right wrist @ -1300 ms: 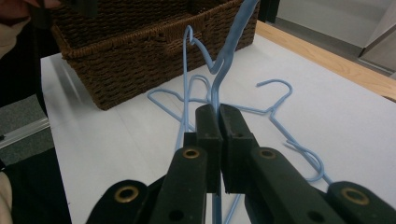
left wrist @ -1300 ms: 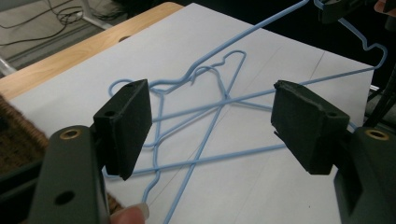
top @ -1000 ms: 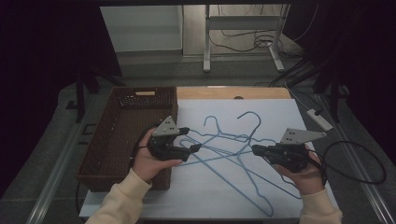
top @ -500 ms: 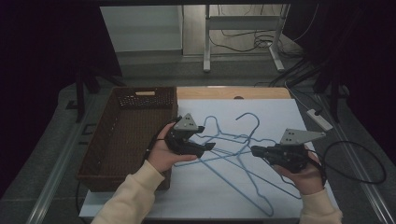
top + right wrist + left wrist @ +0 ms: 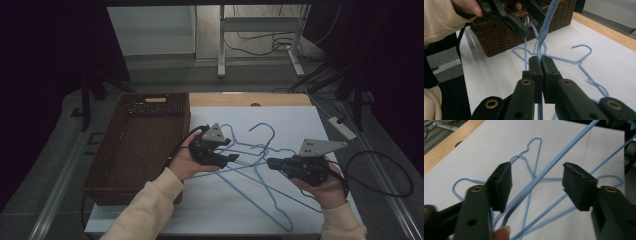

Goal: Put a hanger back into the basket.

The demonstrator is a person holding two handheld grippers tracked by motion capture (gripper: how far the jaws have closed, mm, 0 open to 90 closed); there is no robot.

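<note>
The high view is looking dim, its far corners and both sides sinking into near black, while the white rectangular table sheet [image 5: 310,125] is catching the most light. Soft light is falling evenly, casting only faint shadows beside the thin blue wire hangers [image 5: 260,172]. In the left gripper view the near black jaws are blurring, and the far hanger wires are staying fairly sharp. The right gripper view is showing brighter, with the brown woven basket [image 5: 506,37] slightly soft.
</note>
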